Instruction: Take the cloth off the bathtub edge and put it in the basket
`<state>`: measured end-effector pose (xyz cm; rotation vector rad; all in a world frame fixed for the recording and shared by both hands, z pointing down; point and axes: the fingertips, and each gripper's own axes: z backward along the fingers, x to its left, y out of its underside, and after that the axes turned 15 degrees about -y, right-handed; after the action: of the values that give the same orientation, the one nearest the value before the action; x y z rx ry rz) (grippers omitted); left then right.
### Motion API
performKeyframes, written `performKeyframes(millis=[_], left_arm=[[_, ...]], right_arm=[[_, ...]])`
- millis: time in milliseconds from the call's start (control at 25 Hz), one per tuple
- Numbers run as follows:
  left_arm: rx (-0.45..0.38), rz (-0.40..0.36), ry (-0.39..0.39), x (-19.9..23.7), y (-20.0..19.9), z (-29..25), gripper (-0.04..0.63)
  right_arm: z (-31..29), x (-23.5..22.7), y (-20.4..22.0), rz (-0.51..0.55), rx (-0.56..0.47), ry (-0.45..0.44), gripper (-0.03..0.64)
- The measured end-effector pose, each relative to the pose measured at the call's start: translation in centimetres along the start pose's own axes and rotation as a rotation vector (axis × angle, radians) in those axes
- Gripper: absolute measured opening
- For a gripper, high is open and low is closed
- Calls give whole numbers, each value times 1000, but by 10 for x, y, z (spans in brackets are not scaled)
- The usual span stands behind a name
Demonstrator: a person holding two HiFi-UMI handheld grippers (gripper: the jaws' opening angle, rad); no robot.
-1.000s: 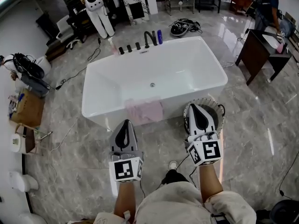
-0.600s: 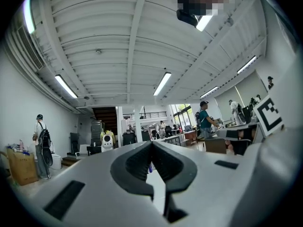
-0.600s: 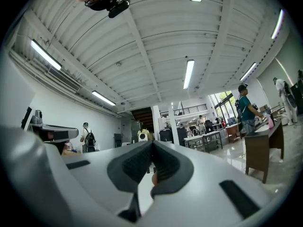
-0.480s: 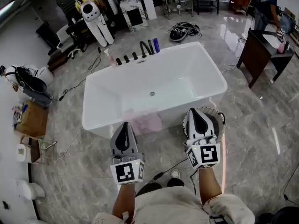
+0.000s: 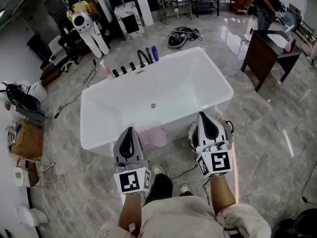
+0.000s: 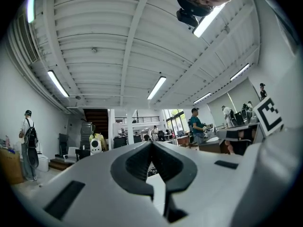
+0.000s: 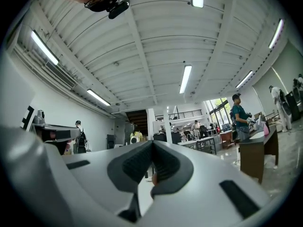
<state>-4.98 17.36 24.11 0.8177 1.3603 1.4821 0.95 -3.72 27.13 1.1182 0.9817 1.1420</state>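
Both claws are pressed together and empty. The left claw (image 5: 129, 130) hangs just short of the pink cloth (image 5: 153, 137), and the right claw (image 5: 204, 115) is held over the round basket (image 5: 191, 131) on the floor. The cloth lies draped on the near edge of the white bathtub (image 5: 85, 123). I'd call this the approach; next, one claw must open and drop onto the cloth.

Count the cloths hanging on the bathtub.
1. A pink cloth is draped over the near edge of the bathtub, just right of the left gripper in the head view. That gripper may hide part of it; no other cloth shows.
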Motion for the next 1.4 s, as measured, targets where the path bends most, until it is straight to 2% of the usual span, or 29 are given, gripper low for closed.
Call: performKeyframes(millis=[200,320,760,1080,1400], left_arm=[[-24,61,25,14,7,-36,2],[-30,73,34,31,14,-65,2],[3,119,23,128,49,-182,2],[15,142,19,188,74,-238,2],[38,162,67,202,99,-270,2]], right_arm=[[-37,2,2,47,20,4,-12],[-72,3,4,58,33,11,-12],[-219,24,18,96,55,8,-12],[-298,49,35,120,84,4,-12],[-335,60,52,146,104,10,-12]])
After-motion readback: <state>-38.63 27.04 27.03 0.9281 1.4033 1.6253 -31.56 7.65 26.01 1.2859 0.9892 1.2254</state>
